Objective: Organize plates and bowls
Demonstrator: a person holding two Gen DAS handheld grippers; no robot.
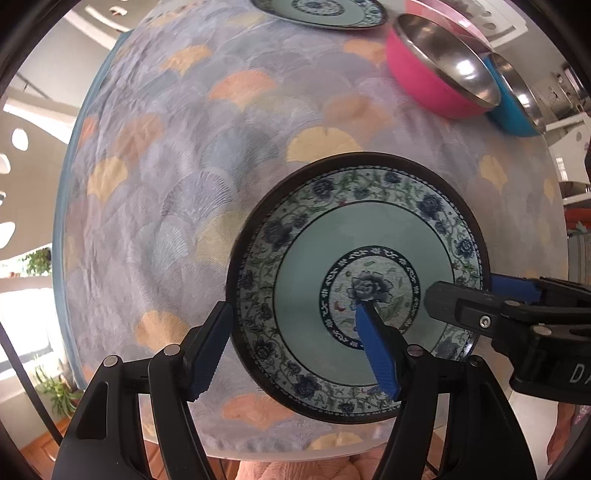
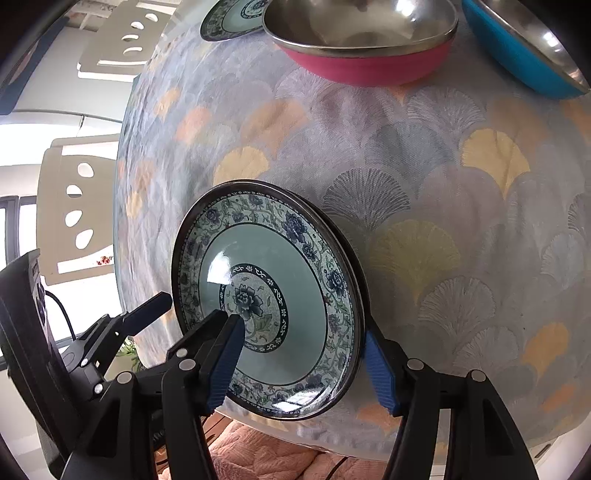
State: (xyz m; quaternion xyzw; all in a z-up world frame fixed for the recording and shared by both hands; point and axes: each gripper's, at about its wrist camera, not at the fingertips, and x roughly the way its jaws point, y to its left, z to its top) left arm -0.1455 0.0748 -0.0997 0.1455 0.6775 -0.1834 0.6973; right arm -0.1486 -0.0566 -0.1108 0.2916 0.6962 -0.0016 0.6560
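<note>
bench (image 1: pixel 155 155): fan-print cloth; bowls stand at far edge
plate (image 1: pixel 362 280): near edge, rim straddled from both sides
left tool (image 1: pixel 291 343): apart, unclamped
right tool (image 2: pixel 306 354): apart, unclamped

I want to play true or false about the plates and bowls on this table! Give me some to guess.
1. The near plate has a blue flower in its middle. True.
2. The pink bowl is full of food. False: it is empty, with shiny metal inside.
3. There is a second flowery plate at the far side. True.
4. The blue bowl sits inside the pink bowl. False: it stands beside it.
5. Both fingers of the left gripper are outside the near plate. False: one is over the plate's middle, the other outside its rim.
</note>
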